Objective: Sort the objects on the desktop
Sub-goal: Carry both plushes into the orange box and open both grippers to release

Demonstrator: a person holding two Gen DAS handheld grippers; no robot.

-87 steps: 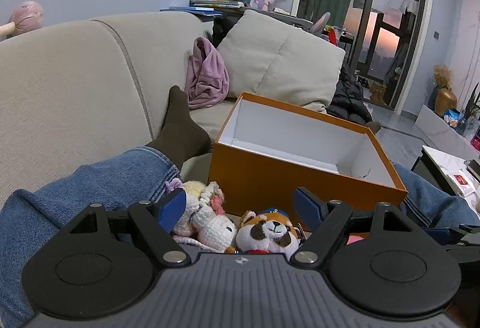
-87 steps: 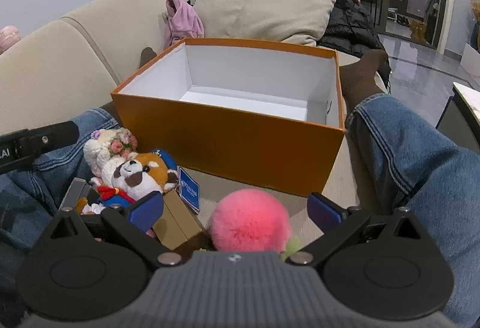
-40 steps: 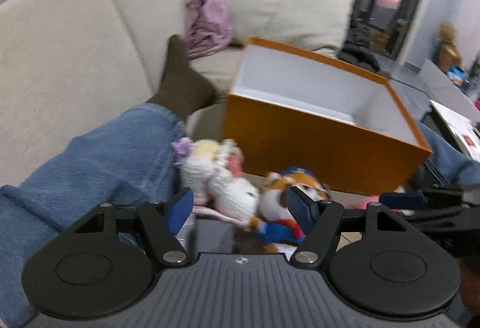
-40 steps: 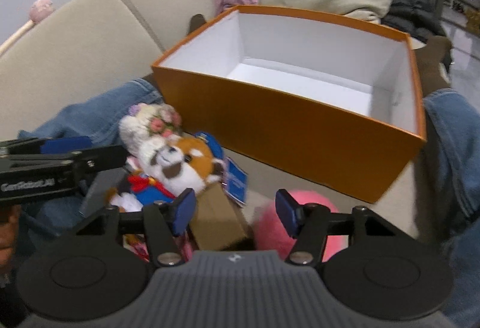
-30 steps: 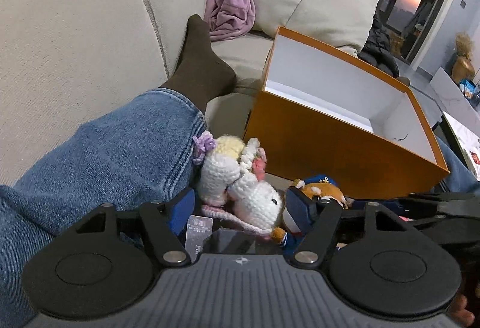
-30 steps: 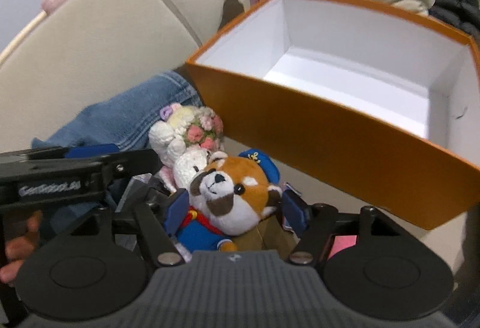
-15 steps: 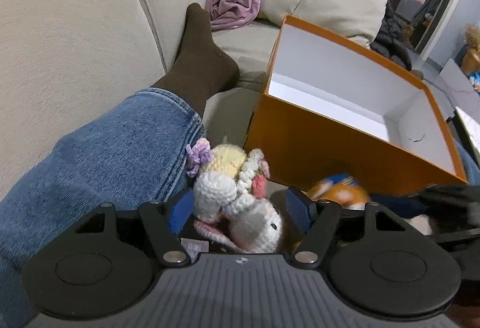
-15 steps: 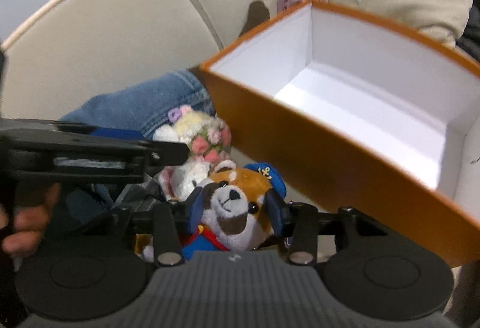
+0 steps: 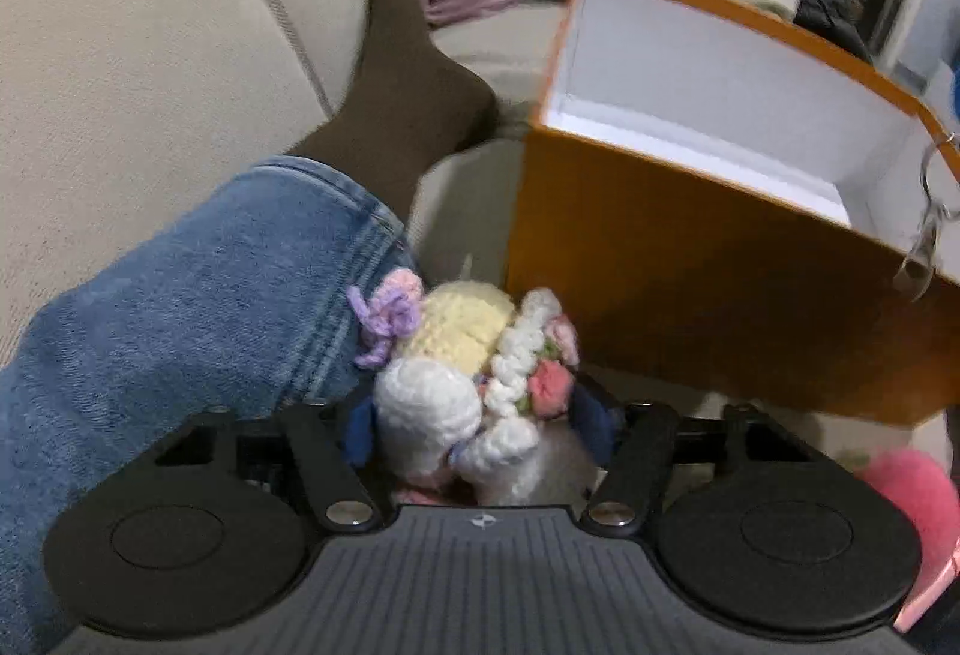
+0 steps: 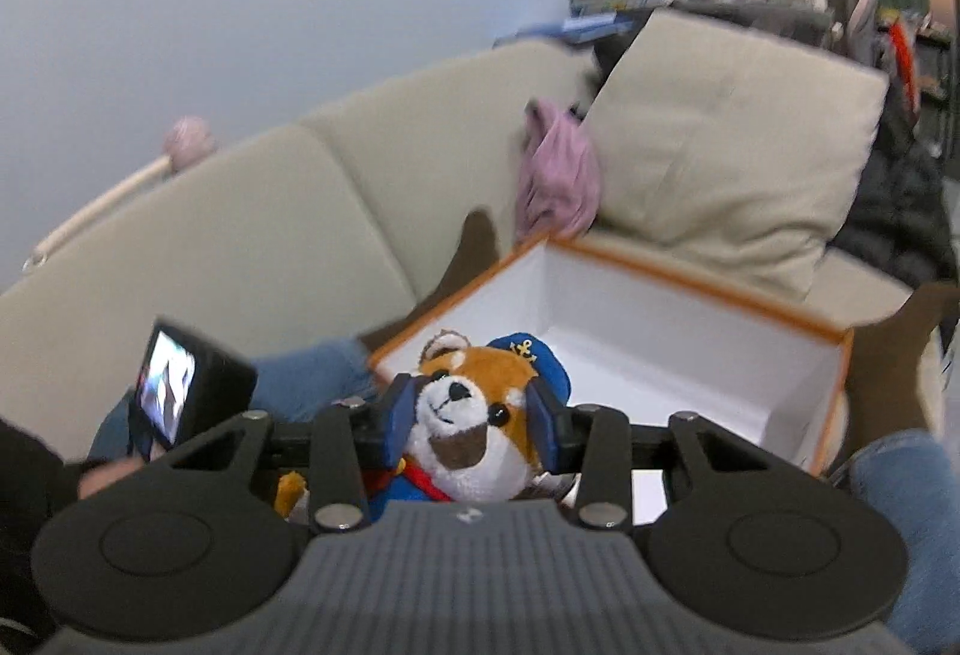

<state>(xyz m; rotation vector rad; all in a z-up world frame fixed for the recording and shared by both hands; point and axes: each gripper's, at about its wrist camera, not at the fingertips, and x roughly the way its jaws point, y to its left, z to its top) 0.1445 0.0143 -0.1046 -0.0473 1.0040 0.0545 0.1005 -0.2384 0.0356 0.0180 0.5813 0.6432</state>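
A white crochet doll (image 9: pixel 462 337) with flowers lies on the sofa beside a person's jeans leg. My left gripper (image 9: pixel 474 424) straddles it, and its jaws are closing with the doll between the blue pads (image 9: pixel 357 427). My right gripper (image 10: pixel 471 418) is shut on the head of a red panda plush (image 10: pixel 474 469) in a blue cap, and it still tightens. The plush hangs lifted at the near rim of the orange box (image 10: pixel 690 277). That box (image 9: pixel 690 295) is white inside and holds nothing I can see.
A jeans leg (image 9: pixel 210 325) and a dark sock (image 9: pixel 402 115) lie left of the box. A pink pompom (image 9: pixel 912 487) sits at the lower right. A purple cloth (image 10: pixel 558 175) and a beige cushion (image 10: pixel 732 133) lie behind the box. The left gripper's screen (image 10: pixel 180 391) shows at the left.
The right gripper closed on the red panda plush and lifted it off the sofa up to the box. The left gripper sank forward until the crochet doll lay between its fingers.
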